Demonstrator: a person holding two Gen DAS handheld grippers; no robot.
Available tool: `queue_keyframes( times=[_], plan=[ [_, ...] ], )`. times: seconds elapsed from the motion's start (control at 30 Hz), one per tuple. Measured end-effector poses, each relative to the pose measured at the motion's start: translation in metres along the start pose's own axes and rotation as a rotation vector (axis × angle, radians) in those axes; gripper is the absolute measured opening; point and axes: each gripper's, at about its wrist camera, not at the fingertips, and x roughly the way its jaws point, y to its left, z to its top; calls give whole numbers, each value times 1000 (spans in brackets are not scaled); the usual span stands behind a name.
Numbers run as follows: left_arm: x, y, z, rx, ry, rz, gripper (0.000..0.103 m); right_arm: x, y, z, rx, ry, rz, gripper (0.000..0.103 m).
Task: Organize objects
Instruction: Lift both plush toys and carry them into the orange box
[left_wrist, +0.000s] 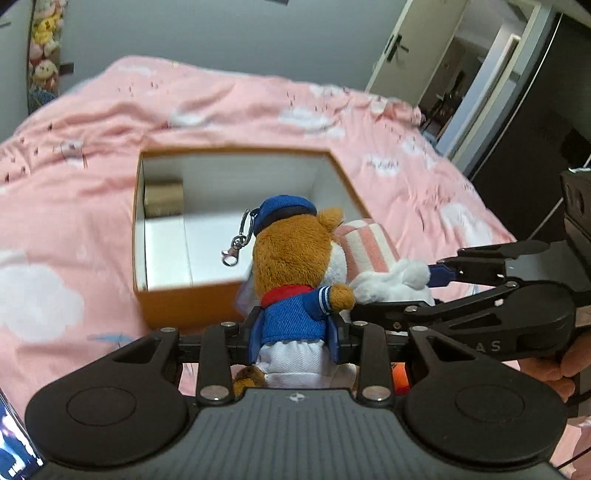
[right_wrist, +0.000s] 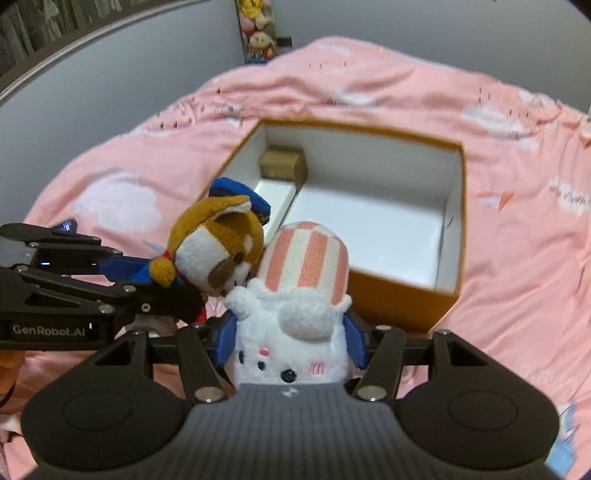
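Left gripper (left_wrist: 293, 341) fingers clamp the sailor bear (left_wrist: 295, 273); right gripper (right_wrist: 291, 339) fingers pinch the white plush (right_wrist: 295, 332); "GenRobot.AI" shows, box (right_wrist: 399, 291) beyond.

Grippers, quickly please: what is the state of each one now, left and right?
Left gripper: closed on the brown sailor plush.
Right gripper: closed on the white plush with the striped hat.

Room light read soft and even, indoor, with no hard glare. I noted motion blur across the pink bedspread (left_wrist: 110, 155) and the rims of the orange box (right_wrist: 402, 295) in both wrist views. Fisheye bending curved the walls and doorway (left_wrist: 454, 66) at the edges. The near plush toys stayed fairly sharp; corners went dark.
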Motion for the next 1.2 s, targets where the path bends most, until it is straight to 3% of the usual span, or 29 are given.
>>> queue_keyframes(
  times=[0.4,0.57,0.87,1.2],
  plan=[
    [-2,7,53,-52,-137,47,38,-43,-17,54,-3,-186,-19,60],
    [23,27,70,-111,-123,20,38,-36,-25,78,28,-245,-2,60],
    [95,71,63,-236,61,-7,38,42,-58,89,149,-93,31,60],
    [153,87,46,-238,226,43,38,117,-79,81,176,122,82,61]
  ],
)
